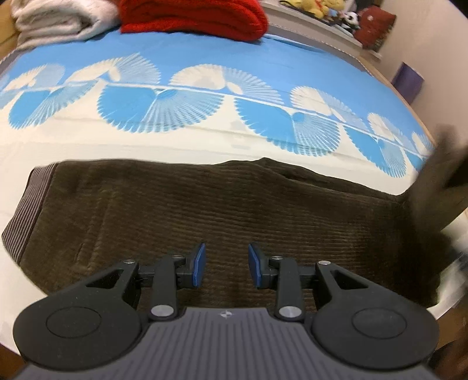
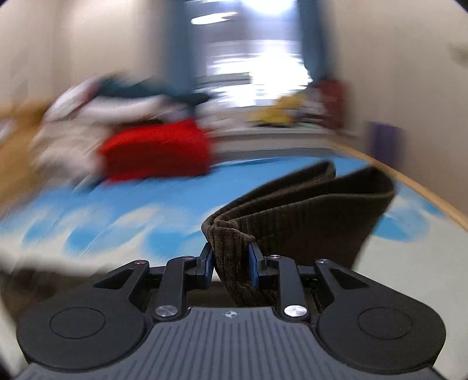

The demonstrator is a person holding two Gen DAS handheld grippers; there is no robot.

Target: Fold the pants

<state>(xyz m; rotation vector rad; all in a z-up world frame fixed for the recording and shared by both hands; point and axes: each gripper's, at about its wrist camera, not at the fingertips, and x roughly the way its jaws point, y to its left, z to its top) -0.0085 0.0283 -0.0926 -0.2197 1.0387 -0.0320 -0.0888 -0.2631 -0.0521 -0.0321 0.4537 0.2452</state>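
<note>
Dark brown corduroy pants [image 1: 222, 210] lie flat across the bed, the striped waistband [image 1: 27, 210] at the left. My left gripper [image 1: 225, 264] is open and empty, hovering just above the pants' near edge. At the right the leg end is lifted off the bed and blurred [image 1: 438, 178]. In the right wrist view, my right gripper [image 2: 229, 264] is shut on the bunched leg hems of the pants [image 2: 292, 213] and holds them raised above the bed.
The bed has a blue and cream fan-patterned cover [image 1: 204, 96]. A red folded blanket [image 1: 193, 17] and a white one [image 1: 58, 20] lie at the far side. Plush toys [image 1: 321, 7] sit on a ledge. The bed's wooden edge [image 2: 424, 187] runs at the right.
</note>
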